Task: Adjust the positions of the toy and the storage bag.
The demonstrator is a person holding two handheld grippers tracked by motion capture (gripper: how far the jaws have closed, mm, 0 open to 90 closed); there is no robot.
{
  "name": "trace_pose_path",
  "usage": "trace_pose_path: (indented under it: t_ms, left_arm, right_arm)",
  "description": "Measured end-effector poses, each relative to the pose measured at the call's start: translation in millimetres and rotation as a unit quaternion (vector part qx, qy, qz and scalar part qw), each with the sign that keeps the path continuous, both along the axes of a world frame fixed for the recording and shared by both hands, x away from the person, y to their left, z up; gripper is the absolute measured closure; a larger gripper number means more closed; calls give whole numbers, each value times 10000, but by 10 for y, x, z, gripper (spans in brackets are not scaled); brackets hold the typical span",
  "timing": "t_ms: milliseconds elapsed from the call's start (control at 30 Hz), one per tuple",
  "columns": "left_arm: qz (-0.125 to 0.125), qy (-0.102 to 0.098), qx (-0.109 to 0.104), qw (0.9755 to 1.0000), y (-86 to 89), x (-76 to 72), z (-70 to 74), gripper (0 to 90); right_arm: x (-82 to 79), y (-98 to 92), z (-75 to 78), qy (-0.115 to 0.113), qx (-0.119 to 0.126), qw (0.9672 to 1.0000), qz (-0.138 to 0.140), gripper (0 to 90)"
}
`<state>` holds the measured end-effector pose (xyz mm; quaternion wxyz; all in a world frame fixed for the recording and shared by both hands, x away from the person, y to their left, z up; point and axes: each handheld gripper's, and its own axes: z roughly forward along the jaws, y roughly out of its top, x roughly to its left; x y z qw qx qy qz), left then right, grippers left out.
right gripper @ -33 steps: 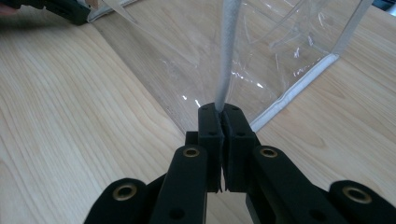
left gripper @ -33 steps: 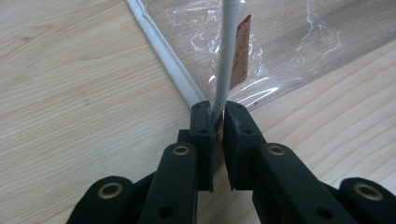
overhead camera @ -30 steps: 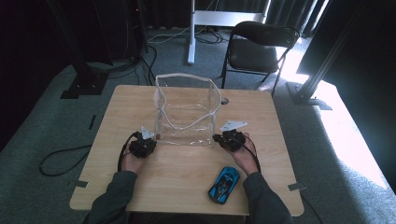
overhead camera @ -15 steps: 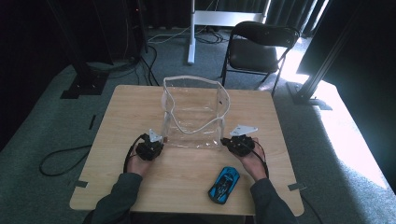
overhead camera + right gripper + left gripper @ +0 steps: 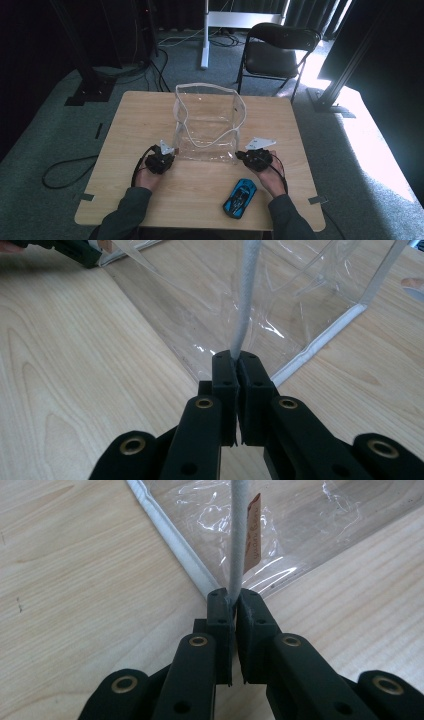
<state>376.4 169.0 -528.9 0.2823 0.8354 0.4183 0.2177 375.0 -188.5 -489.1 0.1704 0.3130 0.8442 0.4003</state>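
Observation:
A clear plastic bag [image 5: 207, 125] with white edging stands open in the middle of the wooden table [image 5: 135, 120]. My left gripper [image 5: 161, 159] is at the bag's near left corner, shut on its white trim [image 5: 238, 540]. At the near right corner my right gripper [image 5: 256, 157] is shut on the white trim [image 5: 248, 295] too. A small brown label [image 5: 254, 532] shows through the plastic. A blue toy car [image 5: 240, 196] lies on the table near my right hand, outside the bag.
A black folding chair [image 5: 280, 47] stands behind the table's far right corner. Cables [image 5: 65, 167] trail on the grey carpet at the left. A white stand base [image 5: 240, 19] is farther back.
Both grippers have pulled the bag's near edge toward me and a little wider apart; the bag has slid closer to the front. The car has not moved.

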Motion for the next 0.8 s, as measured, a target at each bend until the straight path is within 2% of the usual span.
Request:
trace_pose_path:
  t_ms: [133, 167, 200, 267, 333, 400, 433, 500, 533, 633, 800]
  left_arm:
    - [19, 53, -97, 9999, 24, -41, 13, 830]
    - [101, 32, -200, 9997, 30, -64, 25, 778]
    - [158, 26, -243, 9996, 37, -91, 42, 723]
    - [229, 17, -368, 9991, 43, -171, 69, 677]
    - [223, -36, -396, 9990, 32, -262, 92, 646]
    - [122, -34, -462, 9989, 10, -335, 113, 633]
    - [-36, -15, -475, 9989, -36, -393, 125, 629]
    - [-203, -1, -515, 9985, -103, -440, 127, 615]
    - [-414, 36, -627, 9972, -179, -481, 124, 606]
    - [-734, 91, -697, 9948, -344, -539, 103, 592]
    - [-1203, 140, -654, 9905, -625, -622, 35, 552]
  right_arm:
    - [-44, -7, -3, -22, 1, 10000, 38, 869]
    - [-49, -10, -2, -13, 8, 10000, 24, 840]
    - [-55, -17, 0, 26, 31, 10000, -19, 748]
    - [-83, -37, 6, 60, 25, 9999, -96, 702]
    - [-153, -63, 7, -19, -99, 9998, -178, 642]
    - [-242, -96, -9, -78, -268, 9993, -266, 615]
    - [-279, -114, -18, -85, -314, 9990, -292, 603]
    - [-398, -171, -57, -91, -484, 9979, -411, 561]
    - [-439, -191, -73, -82, -528, 9976, -445, 555]
    - [-609, -298, -140, -27, -626, 9964, -571, 536]
    - [-817, -477, -209, 121, -619, 9952, -751, 537]
